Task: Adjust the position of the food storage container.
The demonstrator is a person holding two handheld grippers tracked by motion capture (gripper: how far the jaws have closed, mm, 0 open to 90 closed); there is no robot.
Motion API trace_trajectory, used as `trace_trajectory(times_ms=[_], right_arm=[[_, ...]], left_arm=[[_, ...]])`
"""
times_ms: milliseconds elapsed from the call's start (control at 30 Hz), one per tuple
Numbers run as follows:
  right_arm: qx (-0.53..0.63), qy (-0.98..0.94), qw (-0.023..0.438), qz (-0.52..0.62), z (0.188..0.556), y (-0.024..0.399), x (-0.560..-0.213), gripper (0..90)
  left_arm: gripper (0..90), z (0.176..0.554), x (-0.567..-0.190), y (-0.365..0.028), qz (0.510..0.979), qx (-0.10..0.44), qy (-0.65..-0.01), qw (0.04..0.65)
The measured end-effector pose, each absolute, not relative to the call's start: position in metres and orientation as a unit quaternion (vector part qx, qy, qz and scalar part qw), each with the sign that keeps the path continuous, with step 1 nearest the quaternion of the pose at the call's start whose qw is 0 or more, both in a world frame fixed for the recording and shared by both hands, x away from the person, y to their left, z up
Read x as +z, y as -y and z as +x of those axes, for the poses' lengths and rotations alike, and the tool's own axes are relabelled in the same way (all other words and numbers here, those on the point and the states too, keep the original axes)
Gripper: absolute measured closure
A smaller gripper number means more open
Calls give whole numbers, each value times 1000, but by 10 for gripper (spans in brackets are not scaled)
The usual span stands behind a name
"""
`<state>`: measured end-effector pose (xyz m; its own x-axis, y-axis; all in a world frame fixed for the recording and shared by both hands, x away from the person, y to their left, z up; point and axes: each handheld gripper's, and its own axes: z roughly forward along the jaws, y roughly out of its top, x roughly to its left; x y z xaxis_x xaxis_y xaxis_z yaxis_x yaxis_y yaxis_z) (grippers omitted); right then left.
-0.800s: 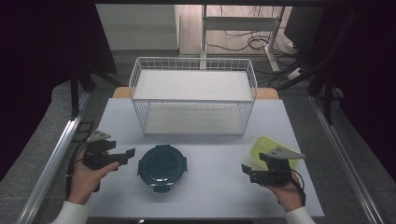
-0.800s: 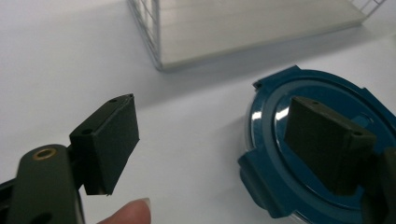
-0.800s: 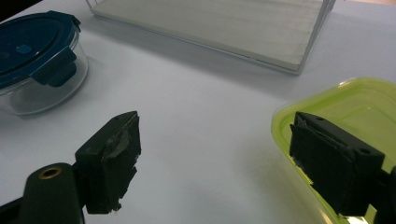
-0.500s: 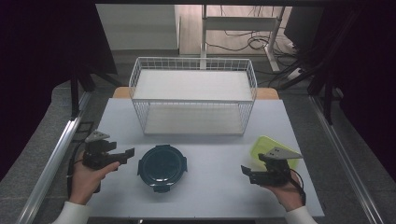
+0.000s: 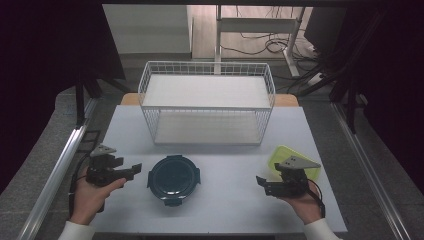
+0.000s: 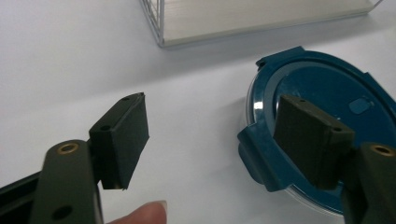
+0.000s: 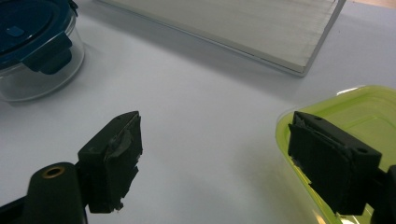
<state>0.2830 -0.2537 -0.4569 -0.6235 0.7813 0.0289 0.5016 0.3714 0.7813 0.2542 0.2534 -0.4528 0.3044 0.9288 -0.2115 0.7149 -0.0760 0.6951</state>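
Left gripper (image 5: 134, 170) hovering low at the near left of the table (image 5: 225, 150), jaws spread wide and pinching nothing, aimed across at the round blue-lidded container (image 5: 174, 179). Container sitting just beside those jaws, near the front edge, roughly centre-left. From the left gripper view, 1 pad (image 6: 315, 135) hanging over the lid's rim beside a clip, the other pad (image 6: 122, 137) over bare table: looks lined up to straddle the side wall, though no contact visible yet.

Right gripper (image 5: 261, 183) at the near right, jaws likewise spread and empty, held level above the table. Green box (image 5: 280, 156) lying just behind and partly under that hand, near the right edge. From the right gripper view, 1 pad (image 7: 334, 161) overlapping the green rim (image 7: 359, 112), the other pad (image 7: 112, 158) over open table, so probably poised for that box.

White wire basket (image 5: 207, 70) standing at the back, well apart from both containers, 2 tiers with flat white shelves. Likely the destination, which would explain both containers parked up front within easy reach, 1 per hand.
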Motion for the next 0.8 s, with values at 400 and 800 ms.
trace_trajectory(times_ms=[400, 800], right_arm=[[394, -807, 178, 402, 281, 256, -457, 182], [388, -810, 176, 404, 282, 255, -459, 181]], left_arm=[[351, 257, -455, -252, 724, 136, -568, 366], [634, 257, -459, -253, 737, 113, -562, 357]])
